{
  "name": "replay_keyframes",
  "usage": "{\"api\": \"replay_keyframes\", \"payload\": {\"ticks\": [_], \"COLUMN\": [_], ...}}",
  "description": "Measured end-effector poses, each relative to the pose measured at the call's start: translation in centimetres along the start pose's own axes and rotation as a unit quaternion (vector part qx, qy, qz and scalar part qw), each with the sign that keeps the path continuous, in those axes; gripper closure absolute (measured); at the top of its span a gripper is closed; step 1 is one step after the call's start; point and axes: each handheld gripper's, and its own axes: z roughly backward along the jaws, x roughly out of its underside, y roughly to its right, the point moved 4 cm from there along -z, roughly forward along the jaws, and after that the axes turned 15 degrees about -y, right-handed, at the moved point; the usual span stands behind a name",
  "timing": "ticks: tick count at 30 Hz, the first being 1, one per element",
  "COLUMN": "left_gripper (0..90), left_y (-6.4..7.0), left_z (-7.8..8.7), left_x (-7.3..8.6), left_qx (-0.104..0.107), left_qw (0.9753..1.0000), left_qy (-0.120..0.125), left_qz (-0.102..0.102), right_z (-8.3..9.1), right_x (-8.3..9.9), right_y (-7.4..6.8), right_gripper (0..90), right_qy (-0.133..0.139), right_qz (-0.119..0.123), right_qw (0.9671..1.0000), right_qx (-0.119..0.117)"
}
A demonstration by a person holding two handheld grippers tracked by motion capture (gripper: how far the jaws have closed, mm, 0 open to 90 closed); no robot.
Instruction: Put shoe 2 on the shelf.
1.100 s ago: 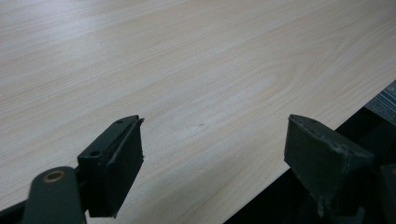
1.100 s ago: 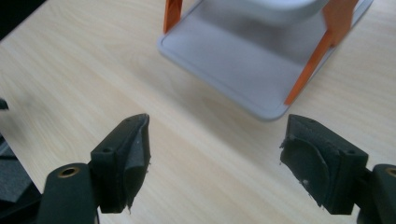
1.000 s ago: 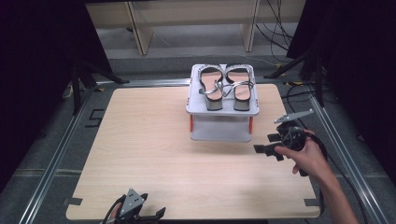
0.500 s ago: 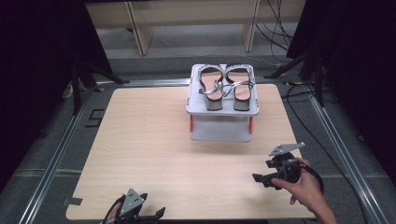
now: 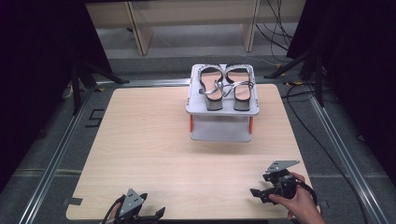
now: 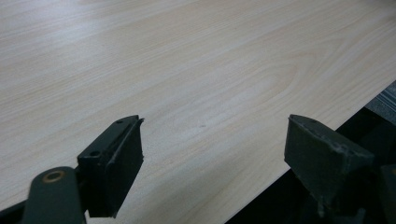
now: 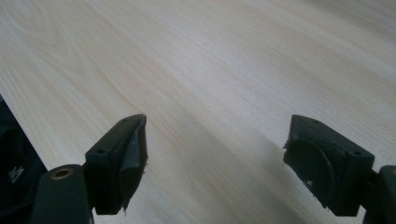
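Sandals (image 5: 227, 87) sit atop the rack (image 5: 223, 110), well beyond both grippers (left (image 5: 148, 215), right (image 5: 258, 193), jaws spread)

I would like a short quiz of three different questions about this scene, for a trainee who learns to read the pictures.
1. True or false: the two sandals lie on the bare table, beside the grey rack.
2. Multiple choice: the right gripper is (A) shut on a sandal, (B) open over the near right part of the table, (C) resting on top of the rack.
3. Short answer: how do the jaws of the left gripper stand, and what is between them?

Key
1. False: both sandals lie side by side on the rack's top shelf.
2. B.
3. They stand wide apart; between them shows only the wooden table top near its edge.
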Motion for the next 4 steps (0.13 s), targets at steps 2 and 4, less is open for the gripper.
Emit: {"api": "replay_keyframes", "payload": {"ticks": [2, 4], "left_gripper": [19.0, 19.1], "left_y": [-0.06, -0.07], "left_z": [-0.01, -0.01], "left_x": [0.00, 0.01], "left_qx": [-0.002, -0.002], "left_qw": [1.0000, 1.0000], "left_qy": [-0.001, -0.001], "left_qz": [-0.001, 0.000], "right_z": [-0.08, -0.24], "right_x": [0.04, -0.08], "right_y": [-0.12, 0.05], "right_gripper": [20.6, 20.2], "right_qy": [-0.009, 0.003], "right_qz": [-0.004, 0.002], "right_qw": [0.9999, 1.0000], "right_qx": [-0.004, 0.007]}}
